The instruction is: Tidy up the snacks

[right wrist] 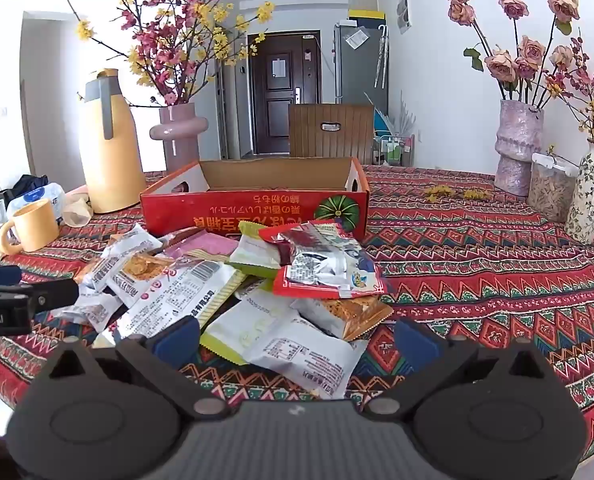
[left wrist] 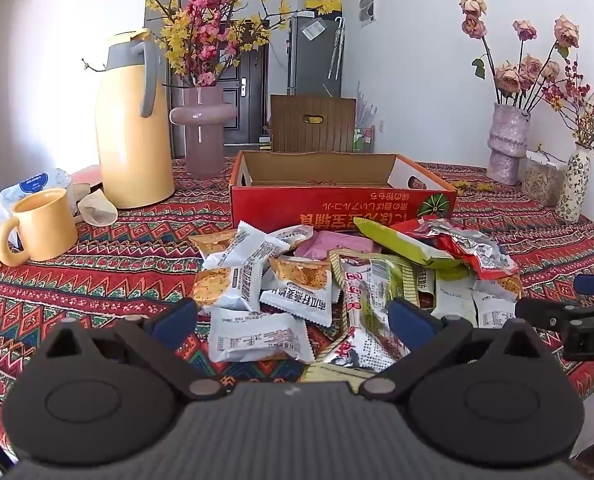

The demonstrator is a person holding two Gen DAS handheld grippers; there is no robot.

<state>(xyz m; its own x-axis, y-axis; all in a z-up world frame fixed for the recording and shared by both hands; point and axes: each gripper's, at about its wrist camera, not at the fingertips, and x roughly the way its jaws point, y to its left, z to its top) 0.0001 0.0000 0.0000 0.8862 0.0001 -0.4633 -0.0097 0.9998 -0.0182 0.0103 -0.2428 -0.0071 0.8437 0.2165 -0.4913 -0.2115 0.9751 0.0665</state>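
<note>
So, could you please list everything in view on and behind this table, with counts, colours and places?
snack packets: a pile, mostly white, plus green, red, pink; table centre
cardboard box: one, red, open, behind pile
thermos jug: one, yellow, back left
mug: one, yellow, left
vases with flowers: three; one back left, two right
jar: one, clear, right
tablecloth: one, red patterned
left tongs: open, over pile
right tongs: open, over pile

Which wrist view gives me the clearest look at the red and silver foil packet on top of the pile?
The right wrist view: the red and silver foil packet lies near centre, its whole outline unobstructed. The left wrist view shows it off to the right, farther away and more foreshortened.
</note>
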